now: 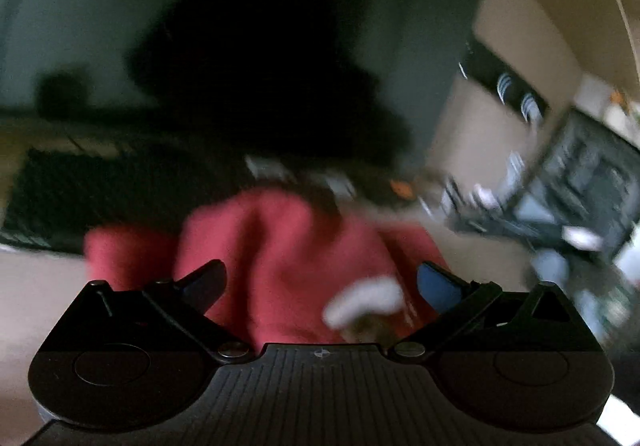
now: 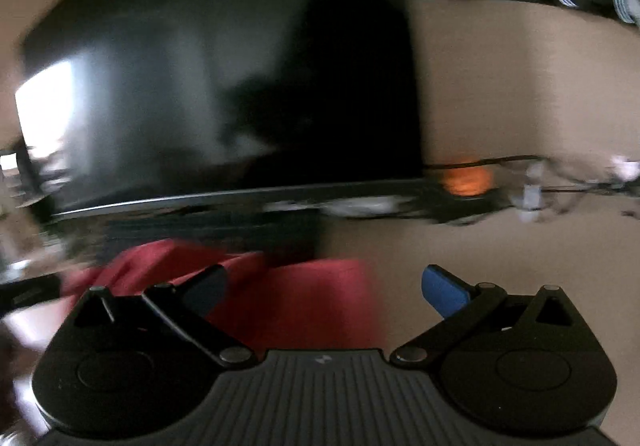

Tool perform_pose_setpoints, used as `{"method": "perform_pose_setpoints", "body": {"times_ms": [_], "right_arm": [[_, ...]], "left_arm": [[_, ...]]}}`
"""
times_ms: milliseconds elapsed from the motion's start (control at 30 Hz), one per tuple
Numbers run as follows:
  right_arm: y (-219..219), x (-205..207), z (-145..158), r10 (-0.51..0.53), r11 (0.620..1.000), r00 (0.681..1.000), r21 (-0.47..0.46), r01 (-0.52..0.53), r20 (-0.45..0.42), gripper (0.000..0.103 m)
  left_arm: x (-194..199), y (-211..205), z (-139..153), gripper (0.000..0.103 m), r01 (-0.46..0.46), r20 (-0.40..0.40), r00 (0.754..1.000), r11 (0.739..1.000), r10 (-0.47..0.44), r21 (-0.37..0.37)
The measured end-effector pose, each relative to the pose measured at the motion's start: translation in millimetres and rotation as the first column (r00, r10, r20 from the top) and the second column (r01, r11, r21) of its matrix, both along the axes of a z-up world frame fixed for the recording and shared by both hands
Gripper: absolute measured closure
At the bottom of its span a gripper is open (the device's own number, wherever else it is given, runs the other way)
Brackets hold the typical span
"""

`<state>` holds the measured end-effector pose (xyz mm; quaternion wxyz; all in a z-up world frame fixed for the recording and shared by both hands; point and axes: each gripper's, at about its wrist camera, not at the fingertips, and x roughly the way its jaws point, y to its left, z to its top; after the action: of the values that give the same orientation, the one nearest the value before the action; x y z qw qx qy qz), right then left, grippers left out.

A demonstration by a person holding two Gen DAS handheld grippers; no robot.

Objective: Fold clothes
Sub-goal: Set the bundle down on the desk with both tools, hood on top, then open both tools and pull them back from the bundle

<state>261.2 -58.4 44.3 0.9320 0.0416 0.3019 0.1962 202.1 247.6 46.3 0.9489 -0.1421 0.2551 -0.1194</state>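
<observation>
Closest to each lens sits the black gripper body, and both views are heavily motion-blurred. Left gripper (image 1: 322,282): fingers spread wide, nothing between them, poised over the red garment (image 1: 280,246). Right gripper (image 2: 324,286): fingers likewise spread and empty, with the same red garment (image 2: 304,302) just ahead of them. The garment lies bunched on the pale table (image 1: 28,286), in front of a large dark screen (image 2: 200,86). A white patch (image 1: 364,304) shows on the cloth near the left gripper; what it is cannot be told. Judgement: the fabric looks soft, light and limp, so it will sag and slide when lifted. A hem or corner edge, pinched through both layers, appears the soundest hold.
</observation>
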Motion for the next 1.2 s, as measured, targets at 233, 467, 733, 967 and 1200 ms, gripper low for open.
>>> {"method": "perform_pose_setpoints", "body": {"times_ms": [233,467,733,967,1200], "right_arm": [[36,-24,-69,0.024,1.0,0.983,0.001,-0.024,-0.184,0.0],[29,-28,-80,-0.041,0.989,0.981,-0.145,0.013,-0.192,0.0],[10,-55,-61,0.033,0.99,0.985,-0.127,-0.055,-0.17,0.0],[-52,-119,-33,-0.012,0.998,0.995,-0.06,0.006,-0.098,0.0],[-85,-162,-42,-0.068,0.997,0.997,-0.044,0.067,-0.033,0.0]], "left_arm": [[41,34,-55,0.0,-0.139,-0.173,0.977,0.986,0.122,-0.091],[74,24,-64,0.0,-0.052,-0.174,0.984,0.99,0.028,-0.134],[33,3,-48,0.0,-0.162,-0.12,0.981,0.985,0.154,-0.06],[-94,-58,0,0.0,-0.223,0.0,0.975,0.974,0.223,-0.031],[-184,-125,-26,0.0,-0.502,-0.008,0.863,0.861,0.504,0.073]]}}
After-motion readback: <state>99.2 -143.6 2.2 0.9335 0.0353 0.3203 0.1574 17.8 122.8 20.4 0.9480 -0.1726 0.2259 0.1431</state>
